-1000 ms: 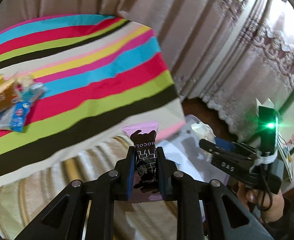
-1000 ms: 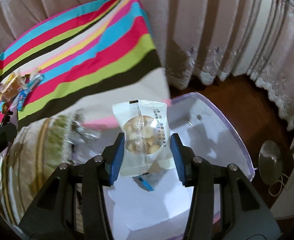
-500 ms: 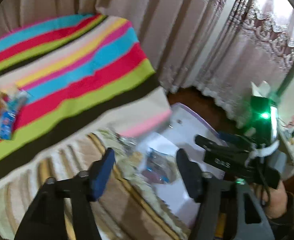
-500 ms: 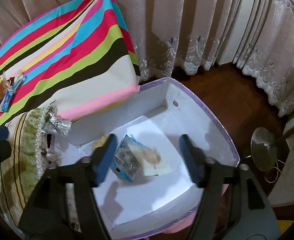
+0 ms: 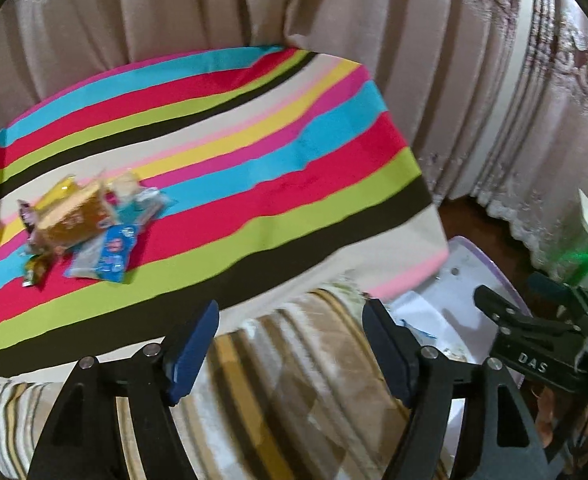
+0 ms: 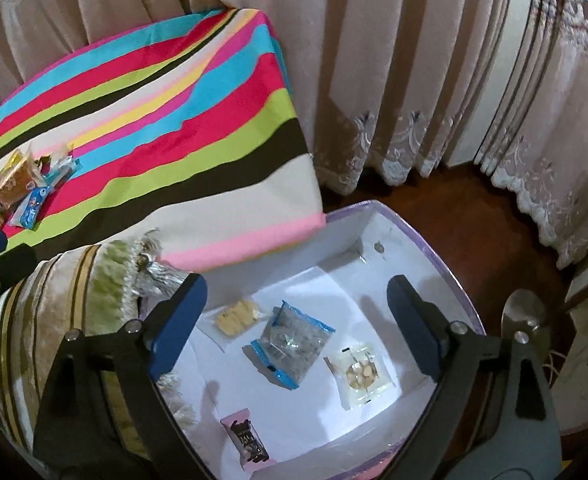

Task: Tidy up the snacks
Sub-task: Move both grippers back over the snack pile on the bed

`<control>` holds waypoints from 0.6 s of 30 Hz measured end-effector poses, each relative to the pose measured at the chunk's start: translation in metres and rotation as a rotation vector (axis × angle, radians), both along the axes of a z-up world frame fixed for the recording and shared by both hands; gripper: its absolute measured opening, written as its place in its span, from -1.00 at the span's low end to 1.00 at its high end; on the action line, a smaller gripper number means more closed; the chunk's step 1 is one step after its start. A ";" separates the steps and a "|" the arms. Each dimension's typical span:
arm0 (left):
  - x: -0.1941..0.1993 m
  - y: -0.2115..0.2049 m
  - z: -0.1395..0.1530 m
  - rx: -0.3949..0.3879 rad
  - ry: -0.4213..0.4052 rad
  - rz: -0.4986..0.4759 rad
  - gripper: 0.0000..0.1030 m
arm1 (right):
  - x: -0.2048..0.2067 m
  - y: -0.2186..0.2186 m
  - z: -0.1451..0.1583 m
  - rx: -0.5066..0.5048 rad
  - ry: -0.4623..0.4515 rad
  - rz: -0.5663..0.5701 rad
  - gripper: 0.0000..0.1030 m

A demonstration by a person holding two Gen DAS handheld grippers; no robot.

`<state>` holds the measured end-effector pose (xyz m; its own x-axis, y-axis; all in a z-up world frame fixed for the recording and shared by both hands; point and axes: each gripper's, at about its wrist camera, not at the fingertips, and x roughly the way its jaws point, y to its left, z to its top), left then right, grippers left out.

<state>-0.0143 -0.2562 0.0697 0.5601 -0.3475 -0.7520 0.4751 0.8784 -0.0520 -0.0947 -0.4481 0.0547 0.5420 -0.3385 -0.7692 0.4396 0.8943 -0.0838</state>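
Both packets now lie in the box (image 6: 446, 264); left gripper (image 5: 289, 348) and right gripper (image 6: 294, 324) are spreading, empty. Next, fetch from the snack pile (image 5: 81, 228) beyond the box.

Pale pink curtains (image 6: 374, 80) with lace hems hang to a dark wooden floor (image 6: 446, 216) behind a bright striped cloth (image 5: 213, 168), beside which lies a gold-striped cushion (image 5: 294, 380) with a fringed edge, while a round metal base (image 6: 522, 314) stands on the floor at right.
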 end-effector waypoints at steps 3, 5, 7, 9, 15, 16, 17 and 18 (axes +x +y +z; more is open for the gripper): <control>0.005 0.008 0.000 0.009 -0.005 0.032 0.46 | 0.005 0.008 0.002 -0.013 -0.005 0.013 0.80; 0.008 0.013 0.000 0.013 -0.007 0.052 0.47 | 0.008 0.014 0.004 -0.016 -0.014 0.022 0.80; 0.011 0.018 0.001 0.014 -0.012 0.070 0.47 | 0.012 0.020 0.006 -0.023 -0.033 0.034 0.80; 0.015 0.023 0.001 0.016 -0.016 0.084 0.49 | 0.016 0.026 0.008 -0.042 -0.049 0.042 0.80; 0.025 0.039 0.002 0.027 -0.027 0.140 0.59 | 0.032 0.045 0.009 -0.054 -0.072 0.080 0.81; 0.028 0.041 0.002 0.021 -0.023 0.144 0.60 | 0.035 0.048 0.009 -0.056 -0.076 0.085 0.80; 0.030 0.045 0.001 0.012 -0.020 0.149 0.60 | 0.038 0.052 0.009 -0.056 -0.081 0.093 0.80; 0.033 0.048 0.001 0.002 -0.017 0.154 0.59 | 0.041 0.056 0.008 -0.056 -0.083 0.100 0.80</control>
